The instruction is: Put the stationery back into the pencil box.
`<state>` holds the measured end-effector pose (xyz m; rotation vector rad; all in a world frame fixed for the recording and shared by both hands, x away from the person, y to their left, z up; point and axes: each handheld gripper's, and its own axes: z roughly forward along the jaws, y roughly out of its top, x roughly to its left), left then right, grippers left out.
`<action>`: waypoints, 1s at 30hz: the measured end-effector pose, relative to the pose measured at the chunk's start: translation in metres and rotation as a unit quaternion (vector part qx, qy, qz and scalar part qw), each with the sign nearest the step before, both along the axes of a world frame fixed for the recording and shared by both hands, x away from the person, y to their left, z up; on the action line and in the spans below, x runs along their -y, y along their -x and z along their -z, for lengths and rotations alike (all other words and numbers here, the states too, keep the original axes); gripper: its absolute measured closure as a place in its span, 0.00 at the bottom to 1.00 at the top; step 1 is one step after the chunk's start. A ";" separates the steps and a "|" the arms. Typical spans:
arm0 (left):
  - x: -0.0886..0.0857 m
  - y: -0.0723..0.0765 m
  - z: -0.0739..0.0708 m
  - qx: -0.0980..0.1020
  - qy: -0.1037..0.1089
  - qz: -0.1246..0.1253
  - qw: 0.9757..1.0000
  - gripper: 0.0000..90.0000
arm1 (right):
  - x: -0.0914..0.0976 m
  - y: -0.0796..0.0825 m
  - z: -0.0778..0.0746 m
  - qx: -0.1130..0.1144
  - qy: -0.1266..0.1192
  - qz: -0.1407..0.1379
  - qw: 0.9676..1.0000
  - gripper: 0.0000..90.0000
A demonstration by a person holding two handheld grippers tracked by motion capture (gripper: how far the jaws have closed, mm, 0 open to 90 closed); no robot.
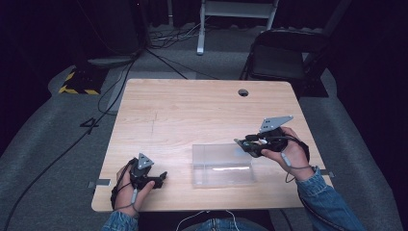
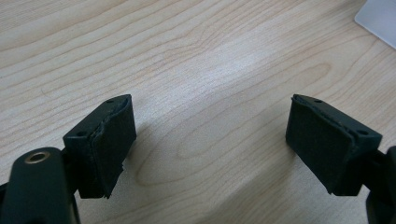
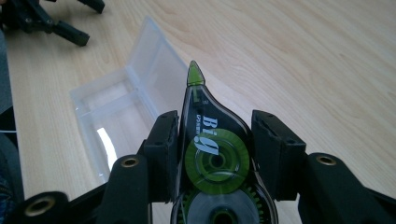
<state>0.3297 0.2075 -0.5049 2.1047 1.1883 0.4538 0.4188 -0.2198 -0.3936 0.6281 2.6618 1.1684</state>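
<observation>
Right hand-held gripper is pinching a correction-tape dispenser, its two pads pressed against the flat sides of the dark, teardrop-shaped body with the green reels showing between them. In the high view that right hand-held gripper hovers just above the surface, at the right edge of the clear plastic box, which lies open near the person's side of the surface.

What the coming move seems to turn on is how the dispenser sits against the box. The dispenser's long axis runs straight out along the jaws, and its green tip points ahead toward the far wall of the box and slightly past it. From the right gripper view the box lies ahead and to the left of the jaws, its own long axis slanting across the dispenser's (the two are not yet lined up). The right hand is much nearer the box; the dispenser is above its rim or just beside it, and I cannot tell which.

Left hand-held gripper rests low over bare wood with its jaws spread wide and nothing between them; in the high view it sits to the left of the box, apart from it.
</observation>
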 end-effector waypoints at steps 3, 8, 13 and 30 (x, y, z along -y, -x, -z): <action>0.000 0.000 0.000 -0.003 0.000 0.001 1.000 0.18 | -0.004 0.002 0.004 -0.005 0.005 -0.011 1.000 0.60; 0.000 0.000 0.000 -0.001 0.000 0.001 1.000 0.18 | -0.012 0.005 0.010 -0.014 0.017 -0.034 0.999 0.60; 0.000 0.000 0.000 -0.002 0.001 0.001 1.000 0.18 | -0.018 0.006 0.017 -0.025 0.032 -0.061 0.997 0.60; 0.000 -0.001 0.000 -0.003 -0.001 0.002 1.000 0.18 | -0.030 0.016 0.040 -0.050 0.058 -0.098 0.992 0.60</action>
